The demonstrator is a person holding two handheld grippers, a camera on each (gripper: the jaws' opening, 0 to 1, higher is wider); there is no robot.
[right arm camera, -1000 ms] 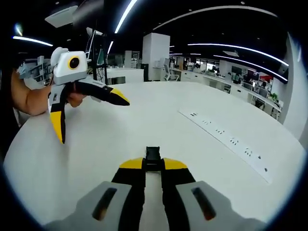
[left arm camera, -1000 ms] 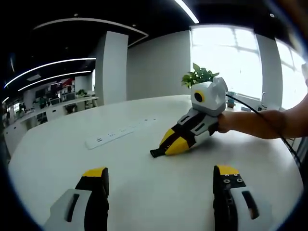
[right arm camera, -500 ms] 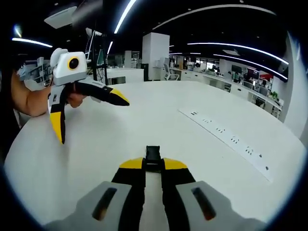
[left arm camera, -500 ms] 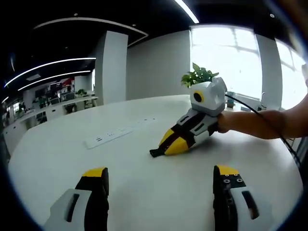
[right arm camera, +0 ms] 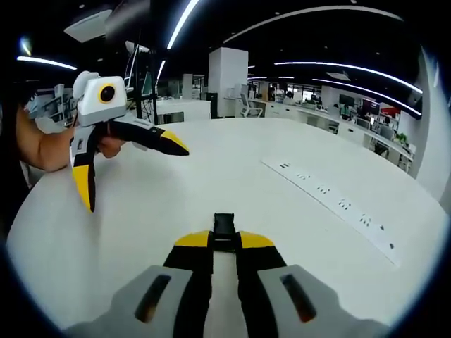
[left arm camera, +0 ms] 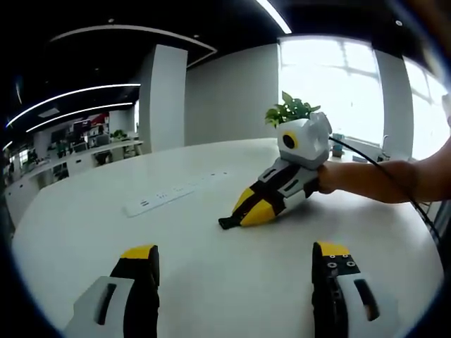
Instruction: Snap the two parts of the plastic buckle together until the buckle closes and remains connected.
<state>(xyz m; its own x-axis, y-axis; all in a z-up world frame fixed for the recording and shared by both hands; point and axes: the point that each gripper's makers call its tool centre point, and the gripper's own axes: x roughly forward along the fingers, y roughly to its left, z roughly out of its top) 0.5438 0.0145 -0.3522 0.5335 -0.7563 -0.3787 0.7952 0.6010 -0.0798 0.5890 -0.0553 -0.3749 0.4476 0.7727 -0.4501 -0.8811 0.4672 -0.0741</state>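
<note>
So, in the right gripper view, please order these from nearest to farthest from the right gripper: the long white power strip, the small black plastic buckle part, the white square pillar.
1. The small black plastic buckle part, pinched at the tips of the right gripper.
2. The long white power strip, lying on the table, on the view's right.
3. The white square pillar, far behind the table, at the view's top centre.

Two grippers are counted: the left gripper (left arm camera: 236, 262), its jaws spread wide, and the right gripper (right arm camera: 224, 241), its jaws closed on one black buckle piece (right arm camera: 224, 227). One long white power strip (right arm camera: 331, 201) is seen on one white table (right arm camera: 169, 190), at 2 o'clock from the right gripper's tips. One potted plant (left arm camera: 290, 110) is counted at 12 o'clock. One white pillar (right arm camera: 228, 82) is seen.
</note>
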